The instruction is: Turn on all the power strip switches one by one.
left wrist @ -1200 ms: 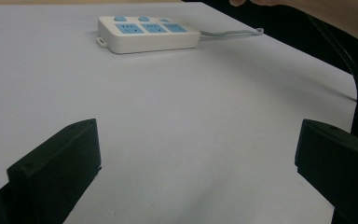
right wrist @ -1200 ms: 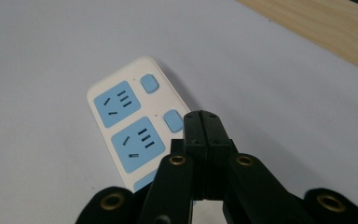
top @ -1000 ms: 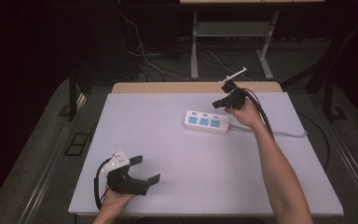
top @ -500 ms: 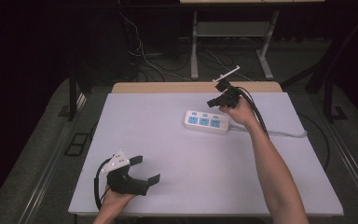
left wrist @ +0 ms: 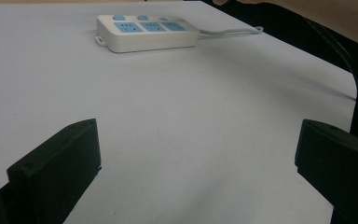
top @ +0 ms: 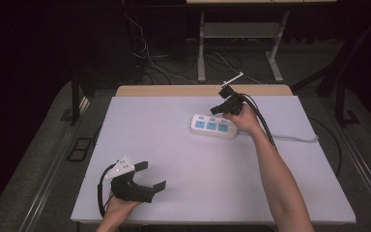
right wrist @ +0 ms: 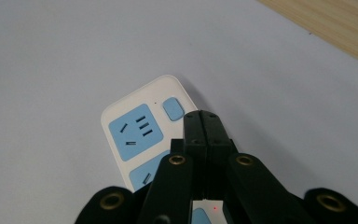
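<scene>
White bench (top: 212, 164) under me, dark floor all round it with cables and a metal frame at the back. Nearest to me, at the front left corner, my left gripper (top: 150, 177) rests low by the bench top, jaws standing wide apart with nothing between them; in the left gripper view the two black jaws frame a bare stretch of white surface. Looking past them, the power strip (left wrist: 144, 32) lies flat well beyond, white with three blue sockets and blue buttons, its grey cord (left wrist: 228, 31) trailing off to the side. Moving up the bench, my right forearm (top: 280, 179) reaches across from the lower right. At its end my right gripper (top: 220, 107) hangs over the far end of the power strip (top: 213, 125), jaws pressed together and holding nothing. In the right gripper view the closed tips (right wrist: 204, 126) point down just beside a small blue button (right wrist: 173, 108), with one blue socket (right wrist: 136, 132) to its side. Whether the tips touch the strip I cannot tell. Beyond, the wooden edge (top: 203, 90) of the bench.
</scene>
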Motion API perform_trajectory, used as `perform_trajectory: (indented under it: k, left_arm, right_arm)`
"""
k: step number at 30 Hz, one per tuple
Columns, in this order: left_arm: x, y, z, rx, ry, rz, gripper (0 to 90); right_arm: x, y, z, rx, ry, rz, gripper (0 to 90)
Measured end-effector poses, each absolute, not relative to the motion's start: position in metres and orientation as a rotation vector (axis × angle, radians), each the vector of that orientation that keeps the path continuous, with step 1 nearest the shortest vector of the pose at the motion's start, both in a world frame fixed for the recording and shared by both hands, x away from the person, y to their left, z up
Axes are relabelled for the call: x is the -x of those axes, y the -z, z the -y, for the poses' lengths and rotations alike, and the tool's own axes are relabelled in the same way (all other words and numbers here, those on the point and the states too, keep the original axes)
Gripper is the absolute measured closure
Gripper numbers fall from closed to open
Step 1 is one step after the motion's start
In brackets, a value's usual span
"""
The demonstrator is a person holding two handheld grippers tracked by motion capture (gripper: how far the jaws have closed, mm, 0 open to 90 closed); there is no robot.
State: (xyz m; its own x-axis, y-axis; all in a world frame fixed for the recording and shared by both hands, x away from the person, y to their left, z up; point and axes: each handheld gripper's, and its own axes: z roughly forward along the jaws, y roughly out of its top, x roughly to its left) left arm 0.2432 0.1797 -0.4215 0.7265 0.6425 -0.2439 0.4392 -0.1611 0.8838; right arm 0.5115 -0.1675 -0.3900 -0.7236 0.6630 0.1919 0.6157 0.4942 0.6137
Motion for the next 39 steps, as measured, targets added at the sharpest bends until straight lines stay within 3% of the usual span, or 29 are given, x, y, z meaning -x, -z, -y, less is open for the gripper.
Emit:
perform_trajectory:
  k: [39]
  left_arm:
    - [-0.242,0.421,-0.181,-1.804,-0.226,-0.843,0.0]
  right_arm:
    - [-0.518,0.413,0.166,-1.165,-1.013,-2.698,90.0]
